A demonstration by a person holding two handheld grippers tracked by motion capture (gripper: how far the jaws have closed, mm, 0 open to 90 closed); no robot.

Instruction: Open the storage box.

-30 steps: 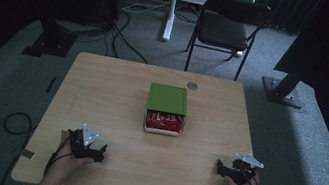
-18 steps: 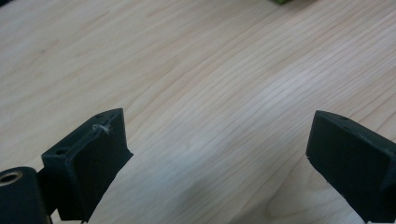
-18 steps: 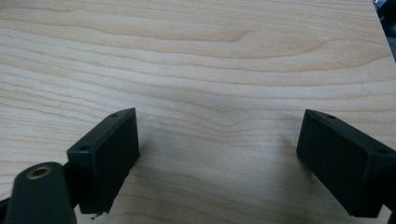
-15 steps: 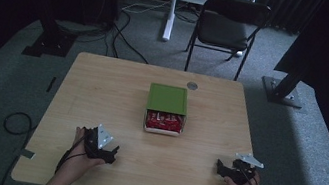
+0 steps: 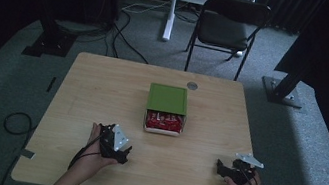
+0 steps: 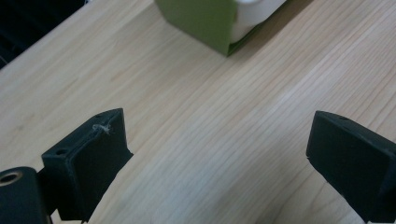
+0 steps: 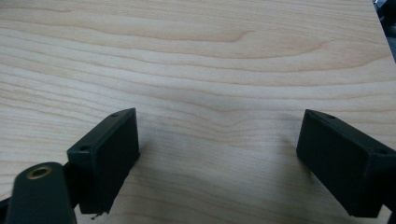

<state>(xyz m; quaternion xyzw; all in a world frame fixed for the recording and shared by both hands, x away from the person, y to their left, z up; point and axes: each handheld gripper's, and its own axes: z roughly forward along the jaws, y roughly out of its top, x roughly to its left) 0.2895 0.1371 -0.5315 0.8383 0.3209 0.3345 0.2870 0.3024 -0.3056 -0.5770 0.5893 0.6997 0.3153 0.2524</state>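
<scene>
Box [image 5: 166,109] lay ahead-right of left tool [image 5: 124,155], nearer than right tool [image 5: 218,168]; both tools' jaws apart, empty.

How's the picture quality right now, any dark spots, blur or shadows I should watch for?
High view: dim, the surround nearly black, the table and green box still readable. Left gripper view: the left claw sharp, the box corner slightly soft. Right gripper view: even light, crisp wood grain, soft shadows beneath the right claw.
</scene>
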